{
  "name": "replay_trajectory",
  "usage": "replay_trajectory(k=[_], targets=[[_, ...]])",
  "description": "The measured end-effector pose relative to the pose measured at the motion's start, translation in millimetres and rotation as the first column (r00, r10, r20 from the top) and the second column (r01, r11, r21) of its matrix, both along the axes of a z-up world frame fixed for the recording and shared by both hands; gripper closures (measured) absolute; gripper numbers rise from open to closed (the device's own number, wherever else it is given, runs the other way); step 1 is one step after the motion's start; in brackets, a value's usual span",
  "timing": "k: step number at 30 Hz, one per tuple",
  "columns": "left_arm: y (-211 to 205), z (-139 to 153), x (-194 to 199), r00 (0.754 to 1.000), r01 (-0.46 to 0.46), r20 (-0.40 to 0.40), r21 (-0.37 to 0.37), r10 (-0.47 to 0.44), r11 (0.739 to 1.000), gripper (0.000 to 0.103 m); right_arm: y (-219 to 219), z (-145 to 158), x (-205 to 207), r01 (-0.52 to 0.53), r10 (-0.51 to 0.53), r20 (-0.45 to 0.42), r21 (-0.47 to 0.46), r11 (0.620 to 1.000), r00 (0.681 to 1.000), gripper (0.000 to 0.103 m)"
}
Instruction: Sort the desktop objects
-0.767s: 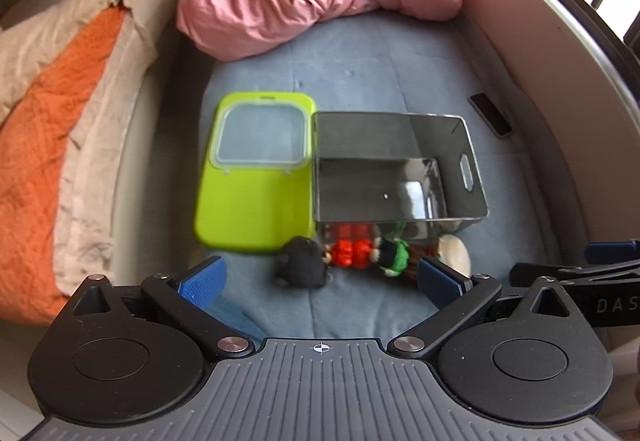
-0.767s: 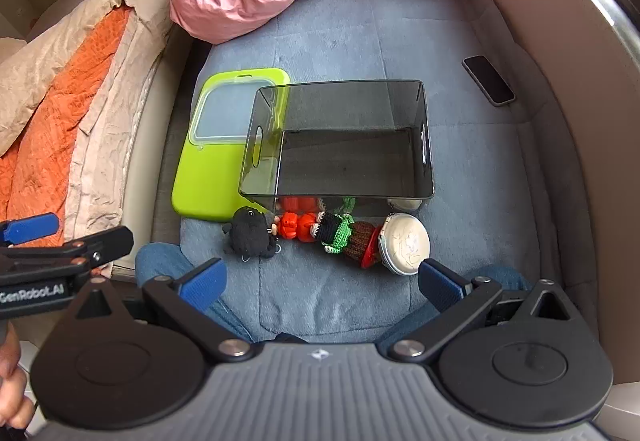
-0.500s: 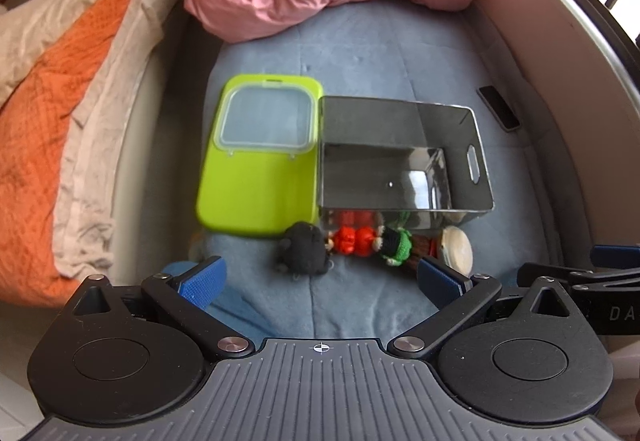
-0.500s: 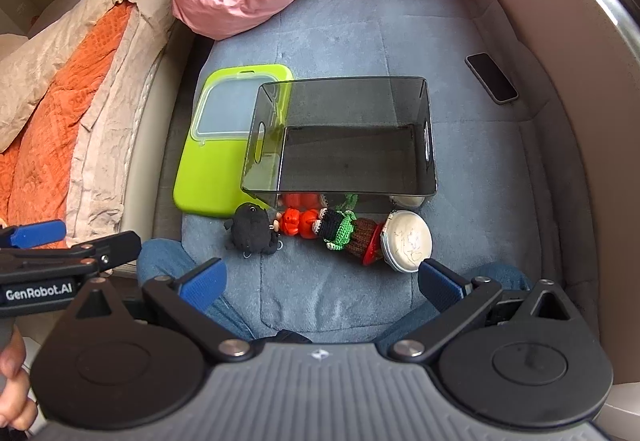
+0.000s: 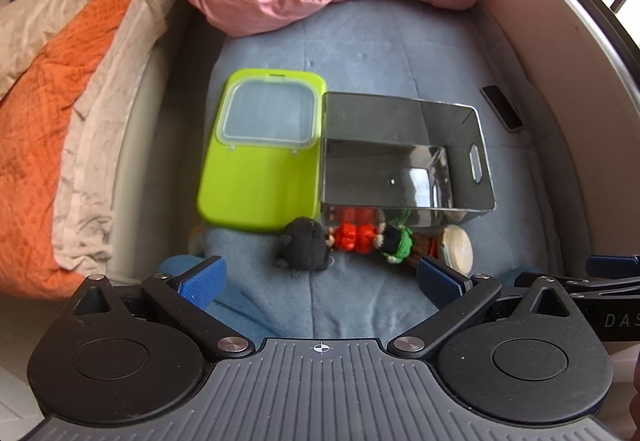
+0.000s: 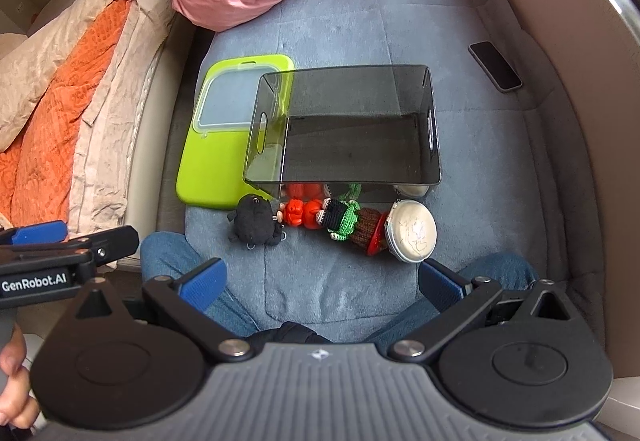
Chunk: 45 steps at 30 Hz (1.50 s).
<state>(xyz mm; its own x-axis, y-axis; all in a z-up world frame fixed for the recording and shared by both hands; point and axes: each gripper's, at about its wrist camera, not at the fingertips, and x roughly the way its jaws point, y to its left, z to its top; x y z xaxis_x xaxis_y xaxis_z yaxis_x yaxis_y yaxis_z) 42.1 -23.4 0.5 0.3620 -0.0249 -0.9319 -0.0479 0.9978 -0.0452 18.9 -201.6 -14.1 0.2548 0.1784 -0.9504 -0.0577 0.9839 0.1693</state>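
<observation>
Bare blue mat [image 6: 340, 281] lies directly ahead of the open jaws of both grippers, giving free passage. Beyond it a row of toys, from black plush [image 6: 254, 219] to round tin [image 6: 412, 231], blocks the way, backed by the smoked bin [image 6: 348, 129] and green lid [image 5: 260, 157].

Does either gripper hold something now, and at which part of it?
Nothing is held. The left gripper and the right gripper both have their jaws wide open, with no toy between them.

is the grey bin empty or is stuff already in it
Empty. The grey bin's bare dark floor shows in both views; the black plush, crochet toys and round tin lie outside, along its near wall.
</observation>
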Motion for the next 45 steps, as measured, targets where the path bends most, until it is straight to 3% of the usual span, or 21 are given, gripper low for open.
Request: replay_trajectory(k=[32, 45], targets=[[2.6, -6.0, 2.6, 1.000, 0.006, -0.025, 0.018, -0.005, 1.000, 0.000, 1.5, -16.3, 1.4, 0.012, -0.012, -0.051, -0.009, 1.000, 0.999, 0.000], [3.1, -7.9, 2.7, 0.999, 0.007, -0.035, 0.018, -0.006, 1.000, 0.000, 0.5, -7.9, 1.5, 0.010, -0.010, -0.035, -0.001, 1.000, 0.999, 0.000]])
